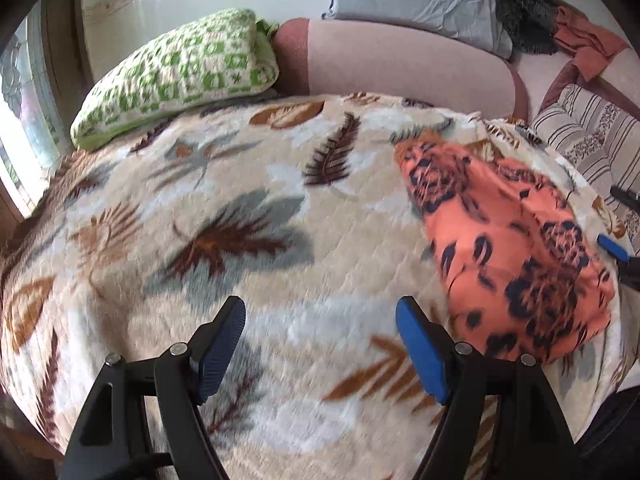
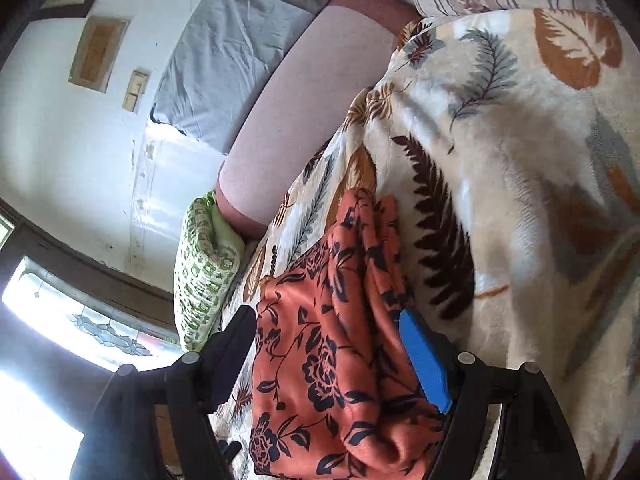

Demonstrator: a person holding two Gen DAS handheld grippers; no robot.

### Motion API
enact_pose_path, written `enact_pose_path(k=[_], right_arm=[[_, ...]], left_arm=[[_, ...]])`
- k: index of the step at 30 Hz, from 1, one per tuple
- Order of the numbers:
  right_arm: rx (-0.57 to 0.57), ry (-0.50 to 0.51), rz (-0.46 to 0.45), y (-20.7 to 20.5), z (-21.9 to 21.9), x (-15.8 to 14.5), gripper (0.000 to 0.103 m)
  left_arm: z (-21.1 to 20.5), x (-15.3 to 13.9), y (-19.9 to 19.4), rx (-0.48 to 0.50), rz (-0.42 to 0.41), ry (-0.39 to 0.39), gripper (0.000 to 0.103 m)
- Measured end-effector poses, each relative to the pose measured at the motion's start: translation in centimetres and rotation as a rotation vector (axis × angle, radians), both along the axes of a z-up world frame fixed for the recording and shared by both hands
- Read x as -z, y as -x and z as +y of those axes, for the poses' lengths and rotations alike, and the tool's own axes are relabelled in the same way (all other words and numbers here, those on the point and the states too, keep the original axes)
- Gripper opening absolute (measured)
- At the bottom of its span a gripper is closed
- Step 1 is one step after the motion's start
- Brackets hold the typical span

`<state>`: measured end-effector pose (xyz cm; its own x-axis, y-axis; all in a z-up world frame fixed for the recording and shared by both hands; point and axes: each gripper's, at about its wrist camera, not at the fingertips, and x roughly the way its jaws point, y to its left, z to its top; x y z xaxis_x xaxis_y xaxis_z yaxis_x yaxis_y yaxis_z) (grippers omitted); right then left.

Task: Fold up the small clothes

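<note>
Two tongs stand open, my left (image 1: 320, 344) over bare blanket (image 1: 248, 184), my right (image 2: 328, 352) straddling the cloth (image 2: 340, 340) without pinching it; that cloth lies at three o'clock from my left, thin, limp, probably slippery, best taken by a corner.

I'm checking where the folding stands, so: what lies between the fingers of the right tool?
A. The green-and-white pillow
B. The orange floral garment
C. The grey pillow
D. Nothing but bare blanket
B: in the right wrist view the orange floral garment lies between the spread fingers of the right tool, on the leaf-print blanket; the pads do not press on it.
</note>
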<state>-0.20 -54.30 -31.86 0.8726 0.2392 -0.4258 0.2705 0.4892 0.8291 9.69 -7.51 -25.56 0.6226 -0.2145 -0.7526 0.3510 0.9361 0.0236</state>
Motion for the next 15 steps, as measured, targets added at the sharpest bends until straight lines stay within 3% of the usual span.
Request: enact_pose_path(k=[7, 15], right_arm=[[-0.01, -0.024, -0.045, 1.0, -0.5, -0.1, 0.077], [-0.091, 0.057, -0.065, 0.0, 1.7, -1.4, 0.075]], left_arm=[[-4.7, -3.5, -2.2, 0.046, -0.074, 0.049, 0.078], [-8.1, -3.3, -3.0, 0.054, -0.096, 0.069, 0.078]])
